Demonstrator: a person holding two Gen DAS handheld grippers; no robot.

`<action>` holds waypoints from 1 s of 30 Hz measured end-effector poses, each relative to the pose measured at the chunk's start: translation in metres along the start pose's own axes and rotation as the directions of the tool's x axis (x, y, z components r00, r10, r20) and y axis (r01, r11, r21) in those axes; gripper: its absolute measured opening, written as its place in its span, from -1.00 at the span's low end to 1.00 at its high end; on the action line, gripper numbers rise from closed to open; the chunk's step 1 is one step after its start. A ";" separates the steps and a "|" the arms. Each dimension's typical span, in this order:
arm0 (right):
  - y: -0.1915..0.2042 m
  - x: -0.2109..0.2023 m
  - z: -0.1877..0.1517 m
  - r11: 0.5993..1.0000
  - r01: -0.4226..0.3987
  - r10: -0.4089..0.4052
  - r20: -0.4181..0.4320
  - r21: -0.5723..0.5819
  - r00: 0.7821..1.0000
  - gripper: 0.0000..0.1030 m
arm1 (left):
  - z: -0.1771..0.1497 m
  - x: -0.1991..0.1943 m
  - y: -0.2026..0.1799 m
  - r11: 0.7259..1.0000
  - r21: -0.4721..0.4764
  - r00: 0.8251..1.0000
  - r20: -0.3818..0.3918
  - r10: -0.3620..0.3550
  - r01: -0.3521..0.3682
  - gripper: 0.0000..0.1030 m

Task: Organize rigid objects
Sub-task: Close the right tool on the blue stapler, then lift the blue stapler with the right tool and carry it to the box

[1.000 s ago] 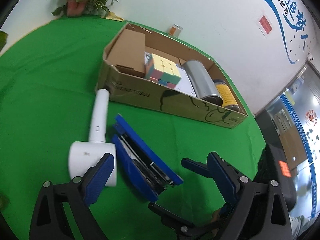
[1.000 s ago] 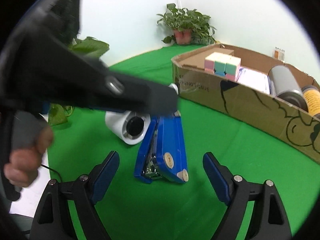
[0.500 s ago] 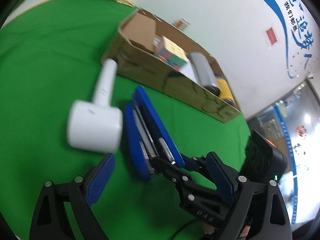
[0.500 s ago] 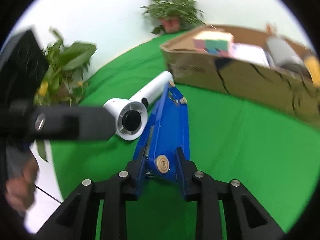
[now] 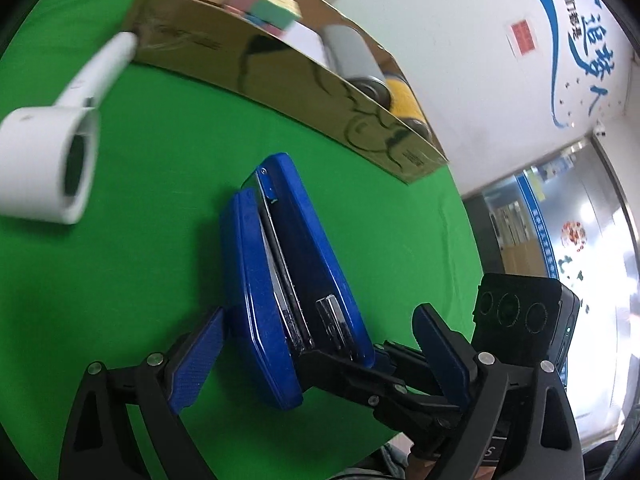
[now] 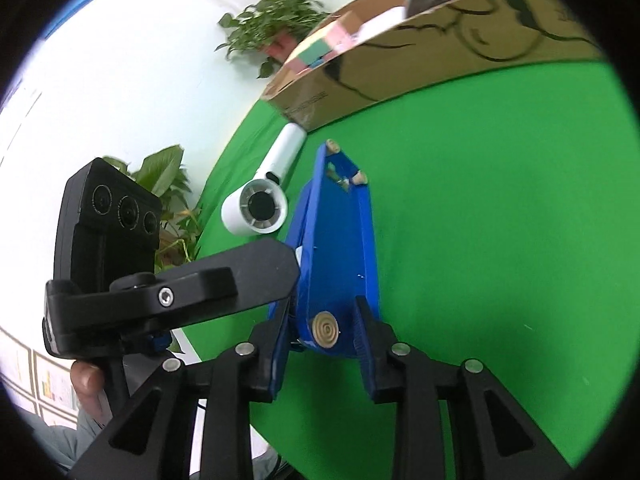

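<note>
A large blue stapler [image 5: 288, 272] [image 6: 336, 248] is lifted off the green cloth. My right gripper [image 6: 324, 344] is shut on its rear end, one finger on each side. My left gripper [image 5: 316, 356] is open, its blue pads either side of the same rear end; I cannot tell if they touch it. A white hair dryer [image 5: 52, 152] [image 6: 260, 204] lies to the left on the cloth. The cardboard box [image 5: 280, 68] [image 6: 420, 64] behind holds a pastel cube [image 5: 268, 12], a grey can [image 5: 352, 56] and a yellow can [image 5: 404, 96].
A green cloth [image 5: 140, 128] covers the table. Potted plants [image 6: 272, 36] stand at the far edge and at the left. The white wall rises behind the box.
My right gripper closed on the stapler's rear end and raised it. My left gripper moved in around the same end. Both views tilted.
</note>
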State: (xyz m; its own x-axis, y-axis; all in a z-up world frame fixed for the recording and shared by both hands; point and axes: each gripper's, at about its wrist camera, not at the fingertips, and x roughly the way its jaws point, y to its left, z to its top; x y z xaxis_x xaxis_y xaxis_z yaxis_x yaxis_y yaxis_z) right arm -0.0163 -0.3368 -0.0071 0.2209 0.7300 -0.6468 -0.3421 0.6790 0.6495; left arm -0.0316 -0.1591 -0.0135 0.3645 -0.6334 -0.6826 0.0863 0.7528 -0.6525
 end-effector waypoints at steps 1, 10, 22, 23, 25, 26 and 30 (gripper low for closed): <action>-0.001 -0.006 -0.001 1.000 0.006 -0.006 0.004 0.004 1.000 -0.31 | 0.001 0.006 -0.005 1.000 0.009 1.000 -0.017 -0.006 0.006 0.79; 0.013 -0.043 -0.012 0.956 0.247 -0.225 0.145 -0.159 0.963 0.51 | 0.001 0.034 -0.060 0.990 0.124 0.996 -0.064 -0.062 0.069 0.79; -0.023 -0.090 -0.011 0.885 0.449 -0.404 0.277 -0.122 0.872 0.53 | 0.009 0.053 -0.080 0.986 0.150 0.994 -0.094 -0.052 0.066 0.79; -0.021 -0.085 -0.012 0.884 0.446 -0.400 0.267 -0.141 0.877 0.53 | 0.009 0.055 -0.078 0.988 0.139 0.994 -0.102 -0.048 0.062 0.79; -0.021 -0.075 -0.017 0.872 0.457 -0.410 0.245 -0.176 0.878 0.53 | 0.009 0.060 -0.072 0.993 0.108 0.991 -0.127 -0.038 0.052 0.79; -0.020 -0.068 -0.017 0.869 0.461 -0.417 0.232 -0.183 0.879 0.53 | 0.008 0.060 -0.069 0.994 0.099 0.990 -0.135 -0.041 0.055 0.79; -0.022 -0.051 -0.020 0.854 0.491 -0.452 0.219 -0.173 0.864 0.18 | 0.006 0.063 -0.059 0.997 0.065 0.988 -0.154 -0.026 0.036 0.76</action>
State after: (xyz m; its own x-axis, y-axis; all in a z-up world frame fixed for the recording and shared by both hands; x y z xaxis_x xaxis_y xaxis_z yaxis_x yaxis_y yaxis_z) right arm -0.0382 -0.3908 0.0037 0.5459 0.3409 -0.7653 -0.3415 0.9247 0.1682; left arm -0.0086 -0.2421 -0.0161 0.2148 -0.6726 -0.7081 0.1599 0.7395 -0.6539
